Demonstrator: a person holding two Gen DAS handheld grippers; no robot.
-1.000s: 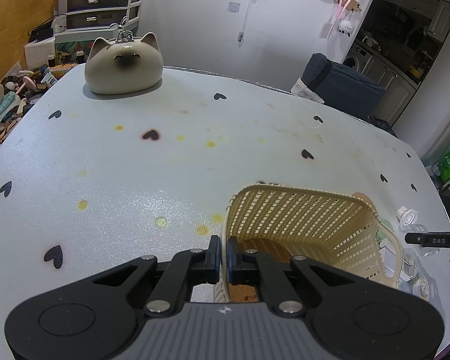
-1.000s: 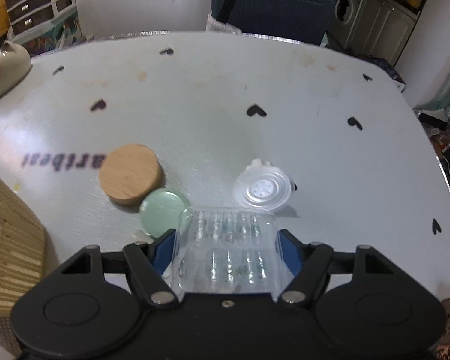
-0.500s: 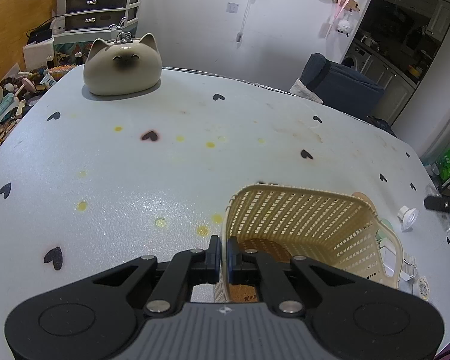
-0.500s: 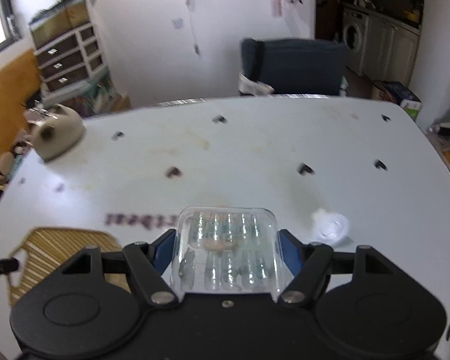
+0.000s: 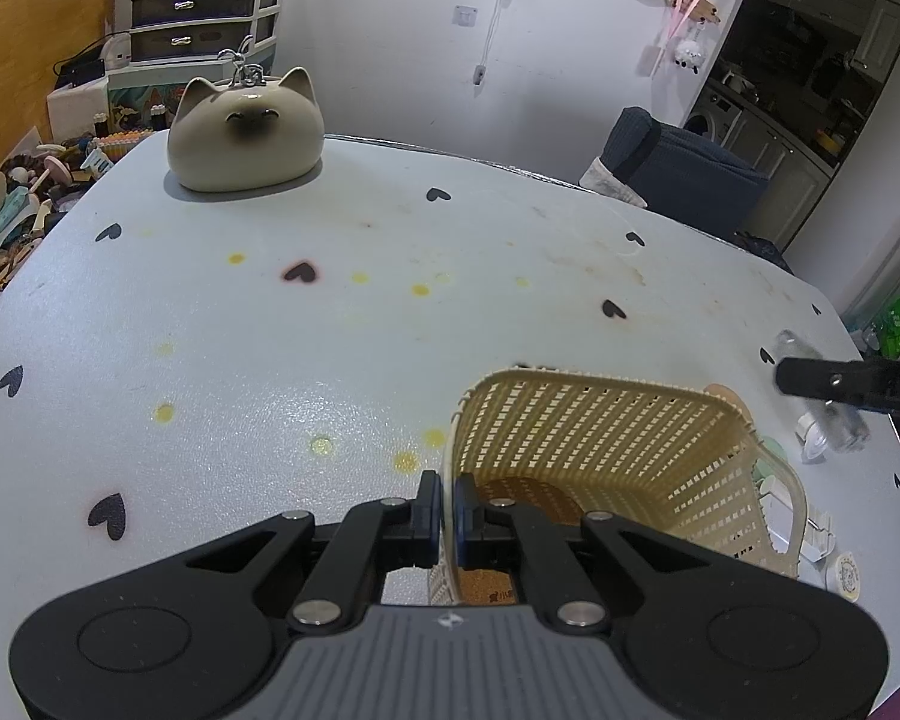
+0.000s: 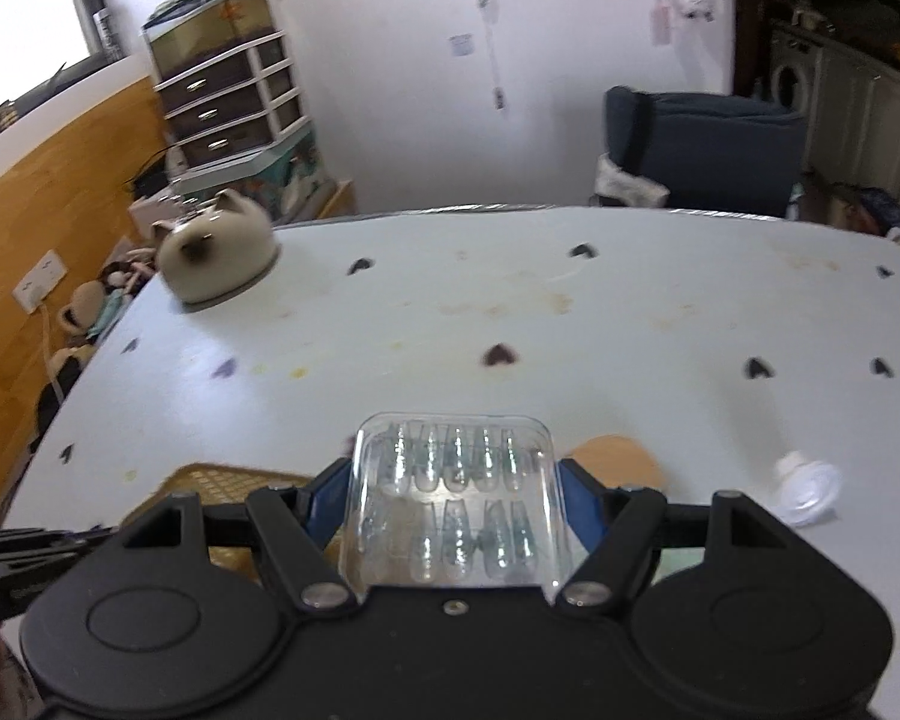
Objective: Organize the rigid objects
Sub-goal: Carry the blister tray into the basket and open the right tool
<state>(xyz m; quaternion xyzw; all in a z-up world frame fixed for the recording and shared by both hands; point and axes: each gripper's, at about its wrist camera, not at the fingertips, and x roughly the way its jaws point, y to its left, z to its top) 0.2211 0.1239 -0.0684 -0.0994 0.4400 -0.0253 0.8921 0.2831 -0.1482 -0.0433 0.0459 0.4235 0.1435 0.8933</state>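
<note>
1. Left wrist view: the left gripper has its fingers pinched narrow on the near wall of the cream basket, which stands on the white table.
2. Inside the basket, a brown cork disc lies on the floor – nothing else shows in it.
3. Beyond the basket's far right corner, the right gripper's black finger reaches in from the edge of the view, with the clear plastic case blurred beside it.
4. Right wrist view: the right gripper clamps the clear plastic case between its blue pads – the case is up off the table, to the right of the basket.
5. A wooden lid and a white plastic cap lie on the table right of the basket.
6. A ceramic cat sits well beyond the basket, at the table's far left.
</note>
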